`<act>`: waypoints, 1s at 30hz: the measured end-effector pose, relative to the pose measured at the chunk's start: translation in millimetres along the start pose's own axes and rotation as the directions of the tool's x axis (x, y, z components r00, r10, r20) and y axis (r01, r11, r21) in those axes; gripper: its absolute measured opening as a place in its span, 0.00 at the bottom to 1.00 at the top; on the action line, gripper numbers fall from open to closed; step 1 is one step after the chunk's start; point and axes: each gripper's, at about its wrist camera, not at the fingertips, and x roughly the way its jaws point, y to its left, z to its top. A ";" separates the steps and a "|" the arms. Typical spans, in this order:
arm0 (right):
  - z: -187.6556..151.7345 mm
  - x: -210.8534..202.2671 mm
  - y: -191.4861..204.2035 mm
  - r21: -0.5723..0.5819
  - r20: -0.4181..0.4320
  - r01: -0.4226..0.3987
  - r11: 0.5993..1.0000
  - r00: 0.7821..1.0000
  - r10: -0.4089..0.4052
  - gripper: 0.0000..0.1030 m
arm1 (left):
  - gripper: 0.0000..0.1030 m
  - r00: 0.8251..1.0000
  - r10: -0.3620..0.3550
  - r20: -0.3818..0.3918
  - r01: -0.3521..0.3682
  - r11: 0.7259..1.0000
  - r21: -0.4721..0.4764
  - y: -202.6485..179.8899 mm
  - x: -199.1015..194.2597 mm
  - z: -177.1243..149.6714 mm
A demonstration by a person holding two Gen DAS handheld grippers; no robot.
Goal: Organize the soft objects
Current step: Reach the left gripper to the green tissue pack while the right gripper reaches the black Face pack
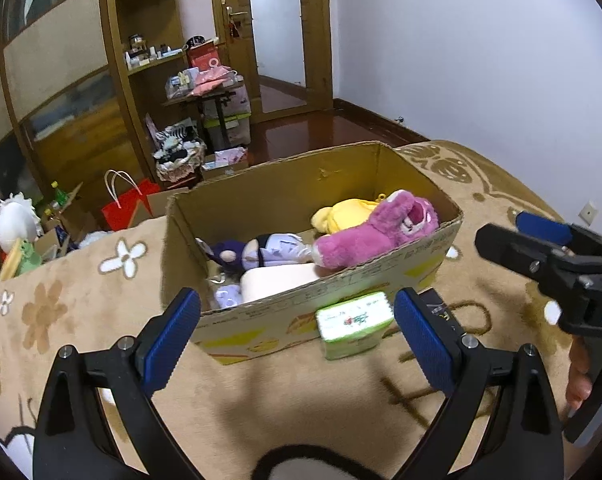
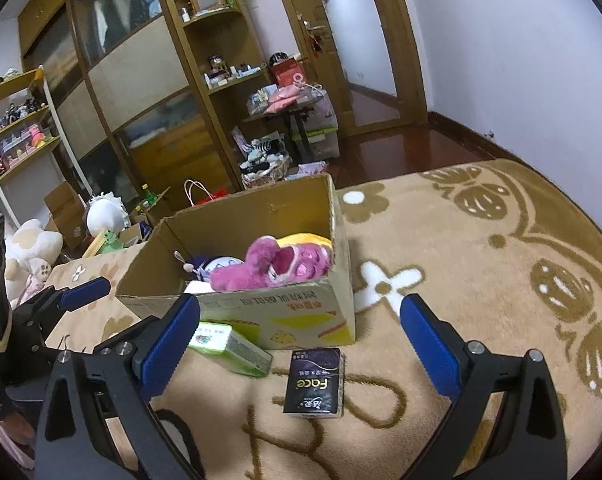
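Lying boxed: pink plush (image 1: 375,230) (fuzzy, floppy).

White walls (image 1: 461,60), dark wood floor (image 1: 321,128) — wooden door (image 2: 321,40), cluttered shelving (image 2: 221,60)

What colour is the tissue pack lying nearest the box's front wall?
Green and white tissue pack; clearest in the left wrist view.

— Left gripper (image 1: 297,336): finish?
— Black plastic frame, triangular cut-outs, silver screws at the joints. Ribbed blue fingers (image 1: 172,338).
— Right gripper (image 2: 301,344)?
— Same build: black arms, blue ribbed pads, silver screws. From the left camera, white lettering "DA" shows on its body.
— Operator?
— Bare skin on the right hand (image 1: 581,376); a dark sleeve cuff at the left edge of the right camera's view.
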 end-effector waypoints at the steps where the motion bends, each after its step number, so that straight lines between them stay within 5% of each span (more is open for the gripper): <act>1: 0.0 1.7 -1.7 0.004 -0.006 0.001 1.000 1.000 -0.001 1.00 | 0.94 1.000 -0.009 -0.001 0.009 1.000 -0.005 -0.6 2.4 0.3; 11: -4.7 20.0 -13.8 0.050 -0.065 0.015 0.999 0.998 -0.011 1.00 | 0.94 1.000 -0.027 -0.015 0.027 1.000 -0.009 -10.3 22.1 -2.0; 23: -9.7 30.1 -22.2 0.084 -0.104 0.017 0.996 0.995 -0.008 0.90 | 0.94 0.999 0.005 0.039 -0.006 1.000 0.026 -22.7 11.0 -5.5; 30: -15.0 35.1 -25.0 0.094 -0.152 0.028 0.995 0.988 -0.014 0.85 | 0.94 1.000 0.005 0.006 -0.005 0.999 0.048 -35.4 9.1 -12.5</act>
